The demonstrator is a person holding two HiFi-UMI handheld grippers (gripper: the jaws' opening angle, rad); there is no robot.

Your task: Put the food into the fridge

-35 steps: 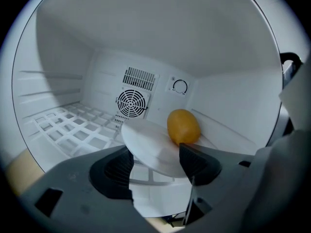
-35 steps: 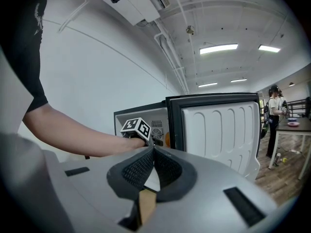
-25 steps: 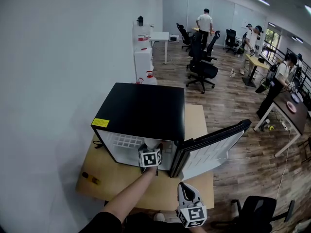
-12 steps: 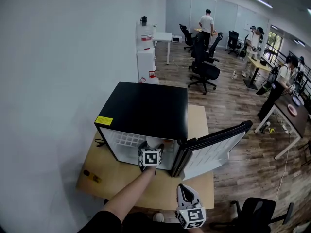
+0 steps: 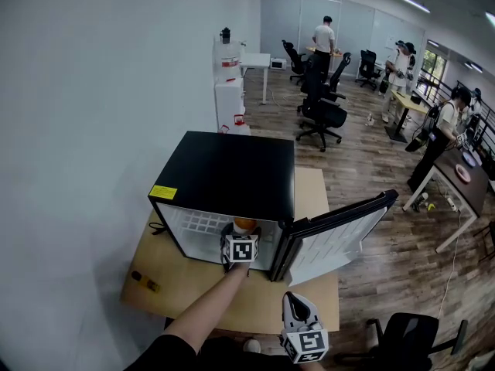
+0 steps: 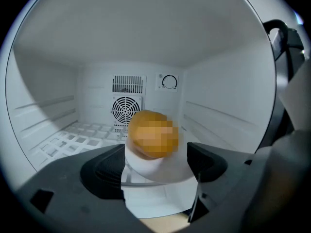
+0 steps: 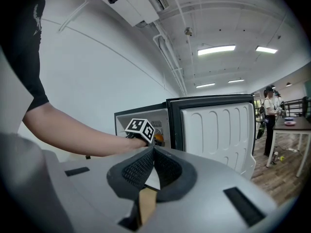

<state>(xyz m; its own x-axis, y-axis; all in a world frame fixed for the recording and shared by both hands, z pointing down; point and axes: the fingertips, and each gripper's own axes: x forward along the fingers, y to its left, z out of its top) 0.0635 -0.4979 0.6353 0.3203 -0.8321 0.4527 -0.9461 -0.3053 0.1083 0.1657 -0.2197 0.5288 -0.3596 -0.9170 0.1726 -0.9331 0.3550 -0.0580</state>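
Note:
A black mini fridge [image 5: 232, 172] stands on a wooden table [image 5: 174, 284] with its door [image 5: 334, 236] swung open to the right. My left gripper [image 5: 241, 236] reaches into the fridge mouth. An orange piece of food [image 6: 151, 134] on a white cup-like base [image 6: 156, 171] sits between the left gripper's [image 6: 155, 165] jaws, which are opening; the pads stand at the base's sides without a clear squeeze. The food [image 5: 244, 224] shows just above the marker cube. My right gripper [image 5: 294, 301] hangs shut and empty over the table's front edge, also in its own view [image 7: 153, 152].
The fridge interior is white, with a wire shelf [image 6: 73, 137] on the floor and a fan grille [image 6: 125, 109] at the back. A small dark object [image 5: 145, 284] lies on the table's left. Office chairs [image 5: 321, 110] and several people stand far behind.
The orange food now shows above the left gripper's cube in the head view; earlier only a white shape showed there. Neither gripper has visibly shifted.

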